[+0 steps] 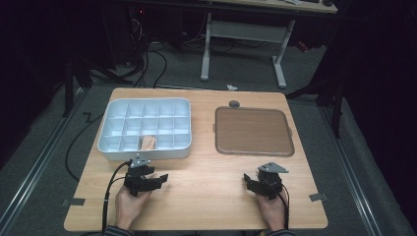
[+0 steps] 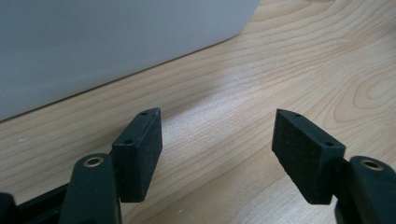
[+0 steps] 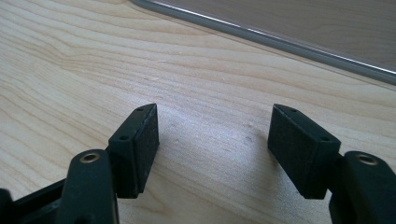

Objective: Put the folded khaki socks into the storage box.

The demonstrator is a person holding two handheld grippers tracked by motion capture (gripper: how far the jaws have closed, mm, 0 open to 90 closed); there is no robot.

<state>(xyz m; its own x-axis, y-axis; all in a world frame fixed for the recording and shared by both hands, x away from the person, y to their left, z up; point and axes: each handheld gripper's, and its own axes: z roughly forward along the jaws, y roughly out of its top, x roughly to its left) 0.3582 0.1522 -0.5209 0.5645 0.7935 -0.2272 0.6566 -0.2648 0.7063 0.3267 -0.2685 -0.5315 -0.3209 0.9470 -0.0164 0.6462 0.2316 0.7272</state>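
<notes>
A white compartment box (image 1: 112,147) stands at the table's left half, with a tan wooden block (image 1: 148,143) in one of its front compartments. A brown tray (image 1: 254,131) lies to the right of it. My left gripper (image 1: 147,174) rests on the table just in front of the box, open and holding nothing; in the left gripper view its gripper (image 2: 217,154) faces the box's white wall (image 2: 107,42) with bare wood between the pads. My right gripper (image 1: 253,183) sits in front of the tray, open and holding nothing (image 3: 212,149); the tray's rim (image 3: 261,35) lies ahead.
A small dark round object (image 1: 234,103) lies on the table behind the tray. Tape marks (image 1: 73,202) sit near the front corners. A desk frame (image 1: 246,44) and cables stand on the floor beyond the table.
</notes>
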